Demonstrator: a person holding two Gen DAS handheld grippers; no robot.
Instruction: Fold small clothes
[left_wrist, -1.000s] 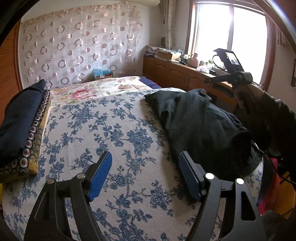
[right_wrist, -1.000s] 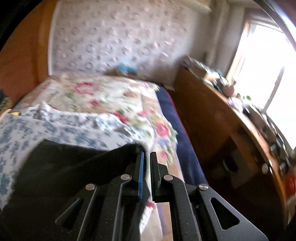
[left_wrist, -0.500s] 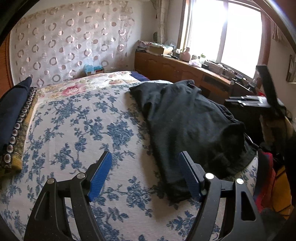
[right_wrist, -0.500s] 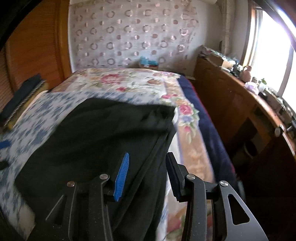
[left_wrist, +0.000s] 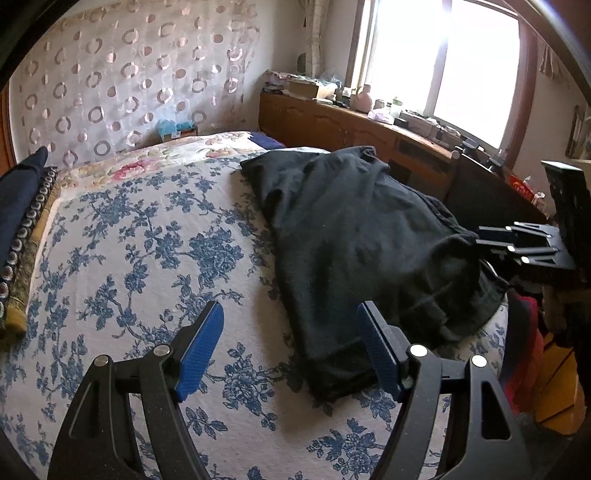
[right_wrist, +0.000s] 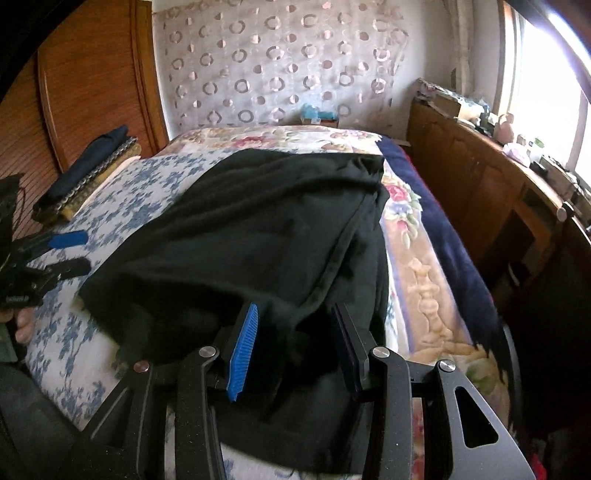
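Item: black garment (left_wrist: 362, 236) — a dark, soft piece of clothing, loosely spread and rumpled, not yet squared into a fold.
Location: it lay on the blue-flowered bedspread (left_wrist: 147, 258), on the window side of the bed, its near end bunched at the bed's edge.
Long axis: it ran from the near edge of the bed away toward the curtained wall (right_wrist: 280, 74), roughly along the line both cameras looked.
Left gripper (left_wrist: 291, 350): fingers spread wide, holding nothing; it hovered above the bare bedspread, with the garment's near left corner just beside its right-hand pad (left_wrist: 380, 350). The bulk of the cloth lay ahead and to its right.
Right gripper (right_wrist: 295, 347): fingers parted, nothing pinched; the bunched near hem (right_wrist: 295, 325) sat between and just beyond the blue pad (right_wrist: 243, 350) and the dark one. Whether the pads touched the cloth could not be told.
Nearer hand: the right — it stood directly over the garment's near end, while the left stood off to the side.
Judgement: the next grasp seemed to turn on the near hem, with the right fingers already straddling it and the left needing to shift rightward to reach its corner.
Other contents: folded dark textiles stacked on a patterned cushion (right_wrist: 88, 177) at the far left of the bed; a wooden sideboard (left_wrist: 351, 125) under the window.
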